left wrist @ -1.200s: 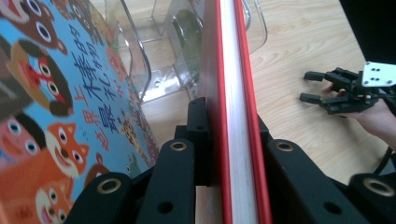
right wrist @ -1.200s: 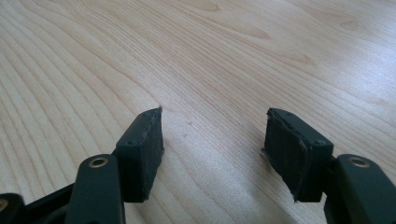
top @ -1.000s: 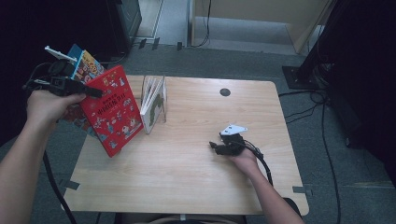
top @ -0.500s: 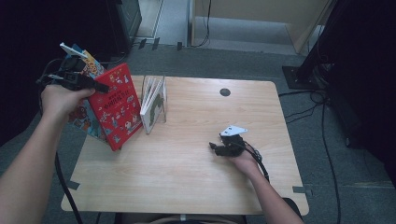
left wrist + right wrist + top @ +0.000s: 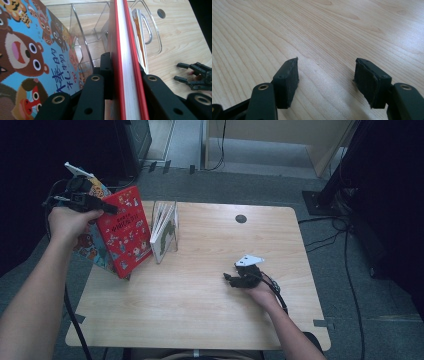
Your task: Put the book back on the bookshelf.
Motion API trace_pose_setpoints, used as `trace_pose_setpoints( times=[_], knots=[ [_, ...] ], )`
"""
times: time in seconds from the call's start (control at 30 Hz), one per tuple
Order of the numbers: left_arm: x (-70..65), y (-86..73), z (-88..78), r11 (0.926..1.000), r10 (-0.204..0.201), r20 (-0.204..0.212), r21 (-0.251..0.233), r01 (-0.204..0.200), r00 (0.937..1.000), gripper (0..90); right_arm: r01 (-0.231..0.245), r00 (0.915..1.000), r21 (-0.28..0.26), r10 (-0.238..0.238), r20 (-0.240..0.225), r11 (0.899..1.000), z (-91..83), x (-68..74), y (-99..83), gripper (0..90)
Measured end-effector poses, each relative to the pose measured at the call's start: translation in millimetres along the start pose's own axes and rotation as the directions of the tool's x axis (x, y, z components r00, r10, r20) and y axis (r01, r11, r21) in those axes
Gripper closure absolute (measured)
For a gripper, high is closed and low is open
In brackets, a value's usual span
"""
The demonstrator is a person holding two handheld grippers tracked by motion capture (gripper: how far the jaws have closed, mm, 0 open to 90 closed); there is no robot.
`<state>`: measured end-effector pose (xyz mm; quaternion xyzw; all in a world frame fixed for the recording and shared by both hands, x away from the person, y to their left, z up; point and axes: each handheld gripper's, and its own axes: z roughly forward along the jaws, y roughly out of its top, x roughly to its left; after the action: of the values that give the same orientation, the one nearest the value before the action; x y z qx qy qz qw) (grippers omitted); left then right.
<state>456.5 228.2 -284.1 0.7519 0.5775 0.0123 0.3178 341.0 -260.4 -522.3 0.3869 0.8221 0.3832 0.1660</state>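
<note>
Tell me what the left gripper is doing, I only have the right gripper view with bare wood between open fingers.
Observer: The left gripper is shut on a red book, holding it upright.
Operator: What's next to it?
Observer: A clear rack with a thin book standing in it.
Operator: Any other books?
Observer: A blue book with cartoon animals stands beside the red one.

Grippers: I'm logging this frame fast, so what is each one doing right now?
Left gripper: closed on the red book, held above the table's left edge.
Right gripper: open, nothing between its jaws, low over bare wood.
</note>
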Motion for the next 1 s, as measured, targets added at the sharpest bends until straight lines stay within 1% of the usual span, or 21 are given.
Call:
trace_pose_setpoints(
  times=[0.07, 0.1, 0.13, 0.27, 0.4, 0.43, 0.47, 0.53, 0.57, 0.67, 0.7, 0.73, 0.77, 0.8, 0.83, 1.0],
  knots=[
    [1.6, -0.4, -1.0, 0.9999, -0.004, 0.003, 0.015, 0.004, 1.0, 79.5, -0.001, 1.0, 0.0, 0.001, 0.0, 1.0, 0.0, 0.0, 0.0, 36.1],
    [1.7, -0.6, -2.0, 0.9993, -0.01, 0.015, 0.036, 0.01, 0.9998, 79.1, -0.001, 1.0, 0.0, 0.001, 0.0, 1.0, 0.0, 0.0, 0.0, 36.1],
    [1.7, -0.6, -2.0, 0.9993, -0.01, 0.015, 0.036, 0.01, 0.9998, 78.8, -0.001, 1.0, 0.0, 0.001, 0.0, 1.0, 0.0, 0.0, 0.0, 36.1],
    [-2.3, 2.0, -2.9, 0.9957, 0.005, 0.005, 0.092, -0.006, 1.0, 78.7, -0.001, 1.0, 0.0, 0.001, 0.0, 1.0, -0.1, 0.0, 0.0, 36.1],
    [-3.4, 5.0, -1.9, 0.9931, 0.012, 0.001, 0.117, -0.012, 0.9999, 78.6, -0.001, 1.0, 0.0, 0.001, 0.0, 1.0, 0.0, 0.0, 0.1, 36.0],
    [-3.4, 5.0, -1.9, 0.9931, 0.012, 0.001, 0.117, -0.012, 0.9999, 78.3, -0.001, 1.0, 0.0, 0.001, 0.0, 1.0, 0.0, 0.0, 0.1, 36.0],
    [-3.7, 5.8, -1.7, 0.9908, 0.017, 0.008, 0.134, -0.018, 0.9998, 78.1, -0.001, 1.0, 0.001, 0.001, 0.0, 1.0, 0.0, -0.1, 0.1, 36.0],
    [-6.7, 7.2, -1.6, 0.9846, 0.045, 0.002, 0.169, -0.045, 0.999, 77.9, -0.001, 1.0, 0.001, 0.001, 0.0, 1.0, 0.0, 0.0, 0.1, 35.9],
    [-8.6, 7.9, -1.1, 0.9818, 0.05, -0.002, 0.183, -0.049, 0.9987, 77.7, -0.001, 1.0, 0.0, 0.001, 0.0, 1.0, 0.1, -0.1, 0.1, 35.9],
    [-9.7, 8.9, -0.4, 0.9812, 0.054, -0.005, 0.186, -0.052, 0.9985, 77.3, -0.002, 1.0, 0.0, 0.002, 0.001, 1.0, 0.5, 0.0, 0.4, 35.8],
    [-10.1, 9.5, 0.0, 0.9806, 0.054, 0.003, 0.189, -0.054, 0.9985, 77.0, -0.002, 1.0, -0.001, 0.002, 0.001, 1.0, 0.6, 0.0, 0.5, 35.8],
    [-10.3, 9.9, 1.0, 0.9797, 0.053, 0.007, 0.194, -0.053, 0.9986, 77.0, -0.002, 1.0, -0.001, 0.002, 0.001, 1.0, 0.6, 0.0, 0.5, 35.8],
    [-11.8, 10.7, 3.6, 0.9754, 0.062, 0.003, 0.211, -0.062, 0.998, 76.5, -0.002, 1.0, -0.001, 0.002, 0.001, 1.0, 0.6, 0.0, 0.5, 35.9],
    [-11.8, 10.7, 3.6, 0.9754, 0.062, 0.003, 0.211, -0.062, 0.998, 76.5, -0.002, 1.0, -0.001, 0.002, 0.001, 1.0, 0.6, 0.0, 0.5, 35.9],
    [-12.6, 11.1, 4.9, 0.9728, 0.068, 0.001, 0.222, -0.067, 0.9977, 76.5, -0.003, 1.0, 0.0, 0.003, 0.001, 1.0, 0.6, 0.1, 0.5, 35.8],
    [-13.8, 12.1, 5.1, 0.9699, 0.075, -0.004, 0.233, -0.072, 0.9972, 76.4, 0.0, 1.0, 0.0, 0.0, 0.001, 1.0, 0.6, -0.2, 0.4, 35.8]
  ],
)
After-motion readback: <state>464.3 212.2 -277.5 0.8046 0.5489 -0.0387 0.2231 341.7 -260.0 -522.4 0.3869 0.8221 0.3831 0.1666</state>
